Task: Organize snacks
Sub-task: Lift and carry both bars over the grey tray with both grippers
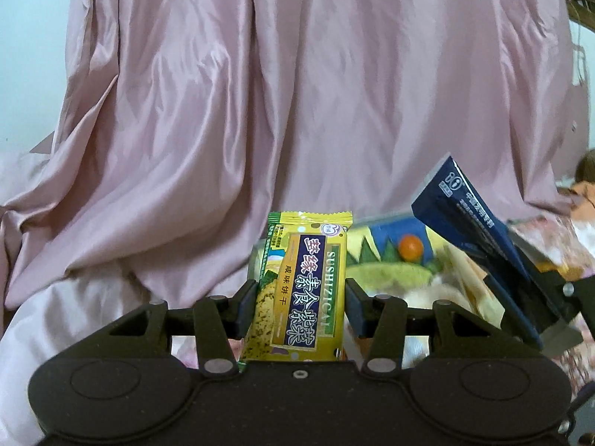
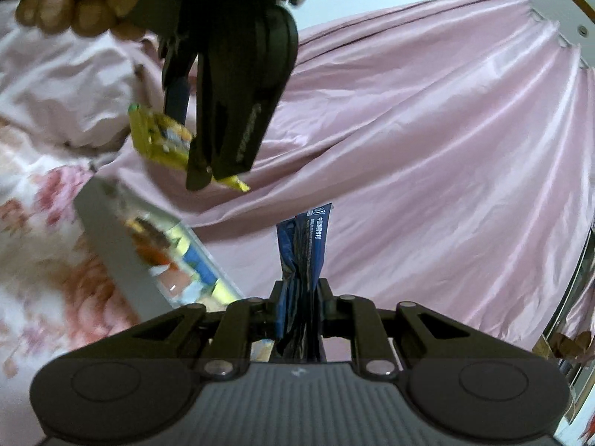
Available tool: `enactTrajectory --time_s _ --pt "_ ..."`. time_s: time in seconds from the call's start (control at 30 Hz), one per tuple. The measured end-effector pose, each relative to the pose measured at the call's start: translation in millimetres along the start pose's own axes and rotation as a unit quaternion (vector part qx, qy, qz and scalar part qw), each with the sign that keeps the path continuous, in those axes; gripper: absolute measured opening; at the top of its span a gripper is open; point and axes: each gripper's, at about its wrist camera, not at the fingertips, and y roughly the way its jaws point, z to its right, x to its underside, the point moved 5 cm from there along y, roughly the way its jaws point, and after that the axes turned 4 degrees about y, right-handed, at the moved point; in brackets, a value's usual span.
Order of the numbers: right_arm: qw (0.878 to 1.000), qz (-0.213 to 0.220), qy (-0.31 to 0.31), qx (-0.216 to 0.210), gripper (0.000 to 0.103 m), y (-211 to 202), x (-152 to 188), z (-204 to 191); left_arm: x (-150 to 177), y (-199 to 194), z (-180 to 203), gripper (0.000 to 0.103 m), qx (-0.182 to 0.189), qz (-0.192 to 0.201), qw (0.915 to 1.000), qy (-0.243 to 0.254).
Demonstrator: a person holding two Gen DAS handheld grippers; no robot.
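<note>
a white box [image 2: 119, 256] sits on a floral bedsheet [image 2: 41, 238], its inside blurred but showing colourful snack wrappers in yellow, blue and orange; in the left wrist view an orange round thing [image 1: 410, 247] lies among them, too blurred to name. the left gripper [image 1: 301, 297] is clamped on a yellow biscuit packet [image 1: 301, 290], held upright between its fingers, above and just beside the box. the right gripper [image 2: 300, 308] is pinched tight on a crumpled dark blue packet [image 2: 303, 256] that sticks up from its jaws. a person's hand [image 2: 70, 11] holds the left tool from above. behind everything hangs a pink satin curtain [image 1: 297, 93], with pale wall [image 1: 29, 55] at its left edge.
</note>
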Motion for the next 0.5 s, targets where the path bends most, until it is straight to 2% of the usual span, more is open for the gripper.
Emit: enactTrajectory --time_s 0.27,0.5 --pt "0.997 0.009 0.068 0.025 0.018 41.5 -0.6 13.9 -12.4 34.6 2.0 0.051 -0.011 0.003 0.9999 -0.009" --pt "0.992 0.001 0.123 0.029 0.018 64.0 7.8 27.2 -14.6 71.0 10.4 0.051 -0.012 -0.022 0.9996 -0.014"
